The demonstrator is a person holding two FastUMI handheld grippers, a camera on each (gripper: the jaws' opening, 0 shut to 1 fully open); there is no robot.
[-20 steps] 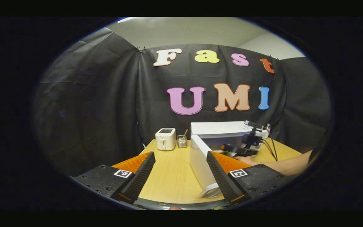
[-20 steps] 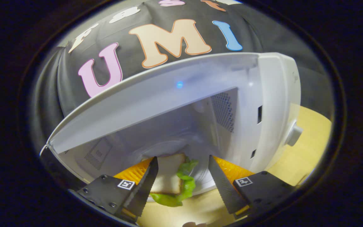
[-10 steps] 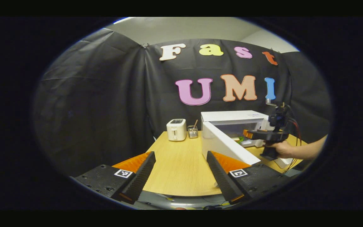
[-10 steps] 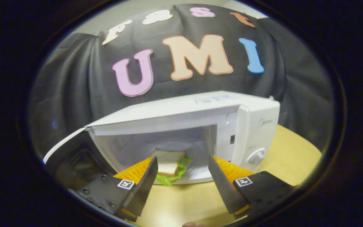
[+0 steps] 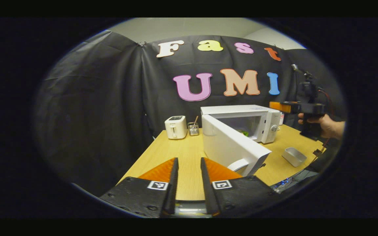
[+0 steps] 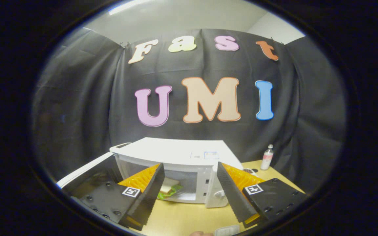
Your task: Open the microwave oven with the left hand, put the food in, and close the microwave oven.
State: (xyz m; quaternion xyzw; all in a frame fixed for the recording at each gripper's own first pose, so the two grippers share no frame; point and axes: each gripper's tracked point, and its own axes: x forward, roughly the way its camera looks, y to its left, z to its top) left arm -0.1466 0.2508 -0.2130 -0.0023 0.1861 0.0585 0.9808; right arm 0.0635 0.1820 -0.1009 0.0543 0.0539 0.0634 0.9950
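right gripper (image 6: pixel 189 193) has backed away from white box-shaped microwave oven (image 6: pixel 179 170), jaws wide, empty | left gripper (image 5: pixel 187 183) narrowed to a slit, empty | bread-and-lettuce sandwich (image 6: pixel 168 190) inside, door (image 5: pixel 231 147) open at 1 o'clock

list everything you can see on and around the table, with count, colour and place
microwave: 1, white, back of the table, right of centre
microwave door: 1, white, swung open toward the camera
sandwich: 1, white bread with green lettuce, inside the microwave
toaster: 1, white, back left of the table
glass cup: 1, clear, sticks in it, between toaster and microwave
tray: 1, grey, front right of the table
bottle: 1, white, far right by the wall
table: 1, light wood
left claw: 1, black and orange, nearly closed, empty
right claw: 1, black and orange, open, empty
hand: 1, holding the right claw
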